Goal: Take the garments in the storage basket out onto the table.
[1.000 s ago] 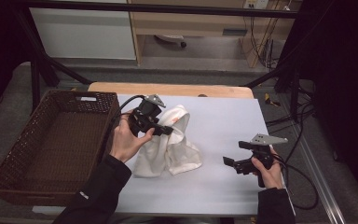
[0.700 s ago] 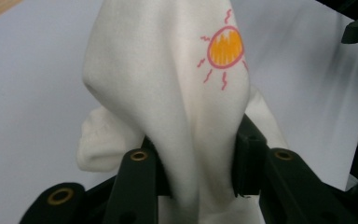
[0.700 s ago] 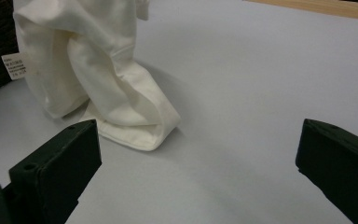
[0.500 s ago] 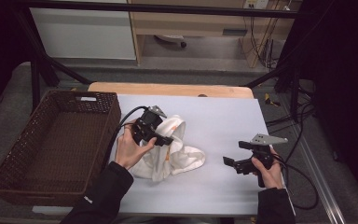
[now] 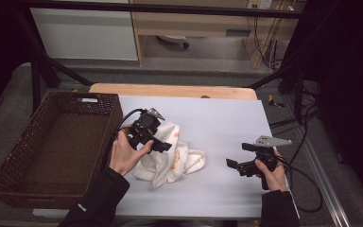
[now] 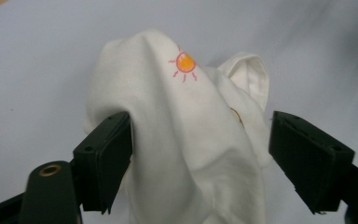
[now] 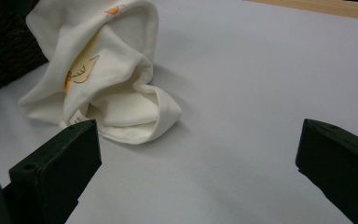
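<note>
Opening, the left hand-held gripper [image 6: 200,154] straddles the white cloth [image 6: 191,126].

White cloth [image 6: 182,140] runs off the bottom edge — lower folds unseen.

Legible text, labels, brands, numbers: none. Signs: white cloth [image 6: 186,140] bears a printed orange sun with red rays, upper centre of left gripper view; a drawn orange outline figure shows at upper left of right gripper view.

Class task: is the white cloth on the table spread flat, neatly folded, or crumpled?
Crumpled: the white cloth sits bunched in loose uneven folds on the table.
</note>
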Demonstrator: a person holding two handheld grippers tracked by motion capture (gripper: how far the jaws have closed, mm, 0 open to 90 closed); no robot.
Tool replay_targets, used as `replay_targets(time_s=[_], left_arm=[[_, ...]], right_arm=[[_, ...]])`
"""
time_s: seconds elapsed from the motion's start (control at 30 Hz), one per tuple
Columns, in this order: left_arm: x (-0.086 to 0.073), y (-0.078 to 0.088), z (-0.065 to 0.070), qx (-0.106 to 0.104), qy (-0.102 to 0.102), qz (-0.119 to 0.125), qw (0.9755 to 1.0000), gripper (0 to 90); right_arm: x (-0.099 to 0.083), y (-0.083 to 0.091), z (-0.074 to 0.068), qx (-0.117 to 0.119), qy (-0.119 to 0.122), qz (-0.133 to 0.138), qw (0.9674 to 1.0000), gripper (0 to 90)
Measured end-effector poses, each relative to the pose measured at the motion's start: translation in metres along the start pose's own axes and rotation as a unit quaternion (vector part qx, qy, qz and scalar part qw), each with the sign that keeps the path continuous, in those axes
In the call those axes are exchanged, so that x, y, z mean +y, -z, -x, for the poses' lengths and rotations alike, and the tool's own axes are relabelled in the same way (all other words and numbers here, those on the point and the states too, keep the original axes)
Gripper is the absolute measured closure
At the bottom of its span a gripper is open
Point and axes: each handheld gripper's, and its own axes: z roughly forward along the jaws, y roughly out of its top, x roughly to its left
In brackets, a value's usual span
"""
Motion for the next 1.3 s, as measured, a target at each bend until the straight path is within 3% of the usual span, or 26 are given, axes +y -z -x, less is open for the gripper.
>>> replay_targets(time_s=[0.17, 0.27, 0.7, 0.83, 1.03, 1.3], left_arm=[[-0.001, 0.017, 0.004, 0.016, -0.005, 0.023, 0.9996, 18.1], [-0.003, 0.027, 0.008, 0.032, -0.008, 0.026, 0.9991, 15.7], [-0.017, 0.060, 0.008, 0.041, 0.011, 0.058, 0.9974, 13.2], [-0.026, 0.067, 0.009, 0.032, 0.016, 0.063, 0.9973, 13.1], [-0.045, 0.077, 0.010, 0.046, 0.017, 0.065, 0.9967, 12.5], [-0.087, 0.081, -0.007, 0.050, 0.036, 0.080, 0.9949, 12.2]], right_arm=[[0.000, 0.000, 0.000, 0.000, 0.000, -0.001, 1.0000, 0.7], [0.000, 0.000, 0.000, 0.000, 0.000, -0.001, 1.0000, 0.8], [0.000, 0.001, 0.000, 0.000, -0.001, 0.001, 1.0000, 0.7], [0.000, 0.002, 0.000, -0.001, -0.001, 0.003, 1.0000, 0.7], [0.000, 0.002, 0.001, -0.001, -0.001, 0.003, 1.0000, 0.7], [0.000, 0.001, 0.000, -0.001, 0.000, 0.001, 1.0000, 0.7]])
